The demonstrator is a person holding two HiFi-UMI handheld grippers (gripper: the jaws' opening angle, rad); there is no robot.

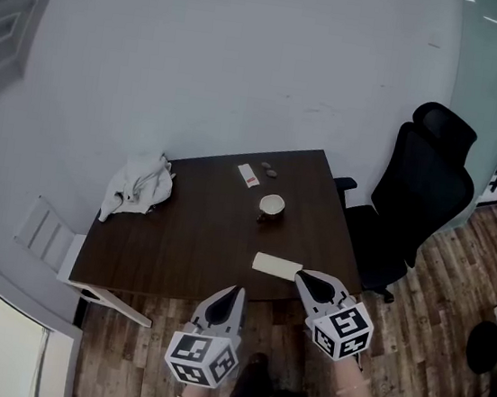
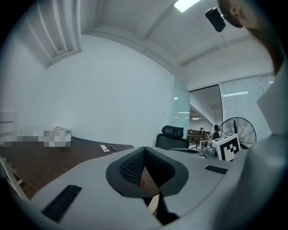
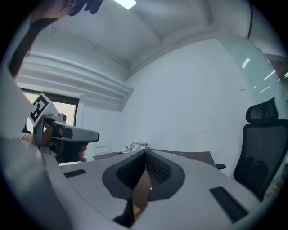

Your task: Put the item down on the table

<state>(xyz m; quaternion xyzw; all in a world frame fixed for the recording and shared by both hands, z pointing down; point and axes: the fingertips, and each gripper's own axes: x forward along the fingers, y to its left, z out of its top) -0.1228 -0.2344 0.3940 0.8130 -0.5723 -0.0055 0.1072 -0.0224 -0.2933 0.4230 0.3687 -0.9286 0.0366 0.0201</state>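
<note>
judging by its look, the flat pale item [image 1: 276, 266] is thin, light and slightly bendy, not fragile. it lies on the dark counter [image 1: 190, 231] close to the near edge, and seems to be already set down. if you had to take it again, pinch it at a short edge, since a flat piece gives the jaws little to bite from above. your right hand-held gripper [image 1: 303, 278] has its tip just beside the item, jaws pressed together on nothing, pointing roughly level. your left hand-held gripper [image 1: 236, 293] hovers at the counter's near edge, also closed and empty, aimed across the counter.
</note>
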